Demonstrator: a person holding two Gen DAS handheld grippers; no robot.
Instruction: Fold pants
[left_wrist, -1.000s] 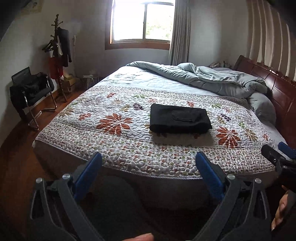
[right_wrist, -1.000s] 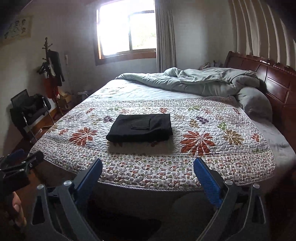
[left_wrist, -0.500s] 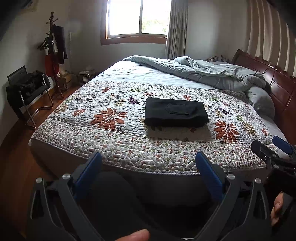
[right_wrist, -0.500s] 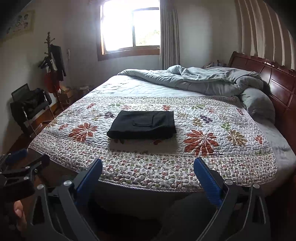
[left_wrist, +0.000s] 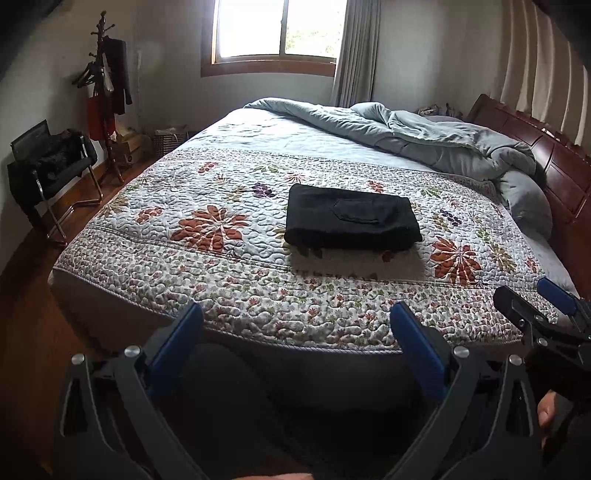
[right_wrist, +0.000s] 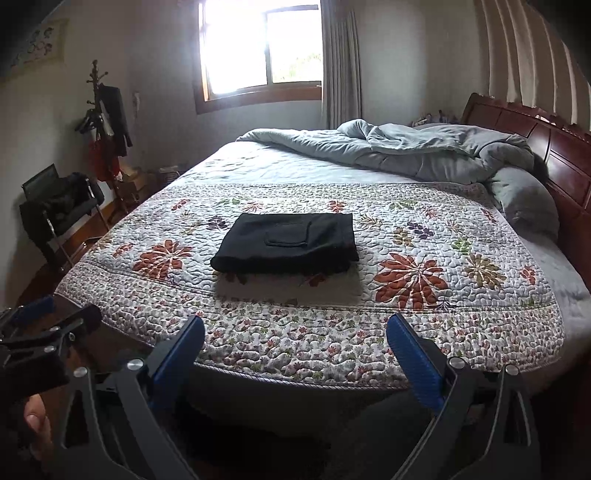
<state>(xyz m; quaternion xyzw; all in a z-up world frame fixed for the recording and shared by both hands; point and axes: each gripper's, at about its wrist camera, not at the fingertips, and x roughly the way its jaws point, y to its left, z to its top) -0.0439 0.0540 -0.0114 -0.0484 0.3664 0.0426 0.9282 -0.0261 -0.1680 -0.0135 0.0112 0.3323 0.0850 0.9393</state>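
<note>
While both grippers hung off the near edge of the bed (left_wrist: 110, 295), nothing sat between either set of jaws. Left gripper (left_wrist: 295, 332): jaws wide, empty. Right gripper (right_wrist: 295, 345): jaws wide, empty. Pants (left_wrist: 351, 220), black, lay folded into a flat rectangle on the floral quilt (right_wrist: 424, 332), pocket face up, well ahead of both jaws and clear of them; slightly right of centre from the left gripper, slightly left from the right. Grey duvet (right_wrist: 424, 155) was bunched further ahead toward the headboard (right_wrist: 561, 155). Chair (left_wrist: 51, 166) was far left of the jaws.
</note>
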